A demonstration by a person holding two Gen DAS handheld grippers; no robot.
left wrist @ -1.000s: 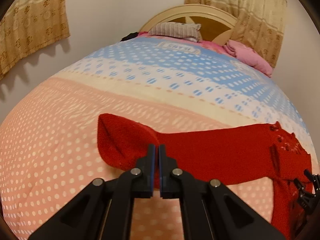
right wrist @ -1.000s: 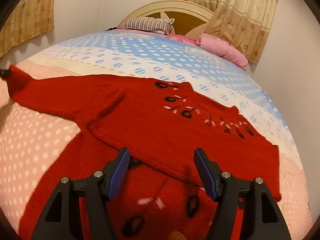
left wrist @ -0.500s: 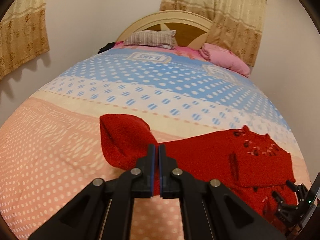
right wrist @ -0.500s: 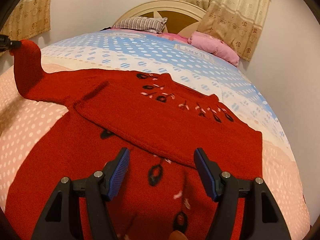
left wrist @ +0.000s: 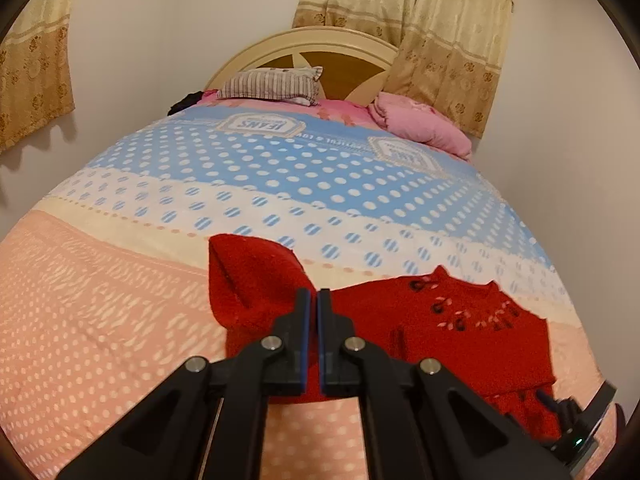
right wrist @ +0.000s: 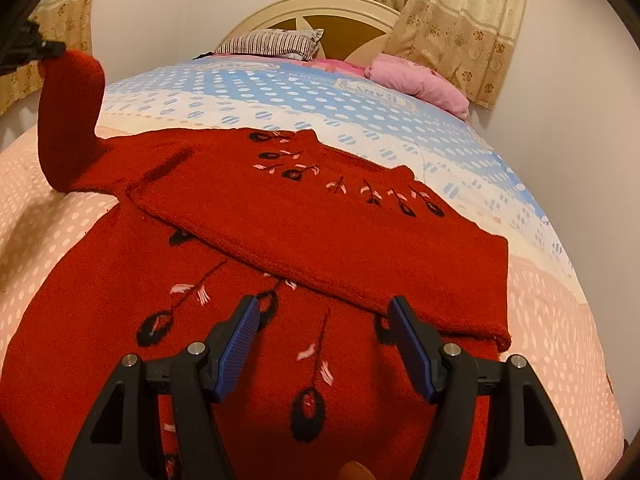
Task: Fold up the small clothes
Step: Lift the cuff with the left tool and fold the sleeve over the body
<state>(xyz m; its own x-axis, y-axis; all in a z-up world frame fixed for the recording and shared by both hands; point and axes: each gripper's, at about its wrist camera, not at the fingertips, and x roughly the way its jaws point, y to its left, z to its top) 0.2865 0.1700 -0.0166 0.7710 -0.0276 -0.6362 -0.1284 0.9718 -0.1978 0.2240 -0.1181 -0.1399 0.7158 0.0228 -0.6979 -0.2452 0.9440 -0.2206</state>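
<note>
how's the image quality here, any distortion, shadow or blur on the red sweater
Left wrist view: fisheye bulges the bed, warm dim light, red sweater slightly soft. Right wrist view: same bulge, sweater sharp mid-frame, dark shadow near the right gripper.

The left wrist camera sits low behind the left gripper (left wrist: 313,308) and looks up the bed toward the headboard (left wrist: 320,54). The red sweater (left wrist: 460,332) is to its right, a bit away.

The right wrist camera sits behind the right gripper (right wrist: 322,332), very close above the red sweater (right wrist: 280,240), and also faces the headboard (right wrist: 316,12).

Both views show the sweater, the dotted blanket (left wrist: 280,176), the striped pillow (left wrist: 272,84), the pink bundle (left wrist: 420,124) and the curtains (left wrist: 440,32).
</note>
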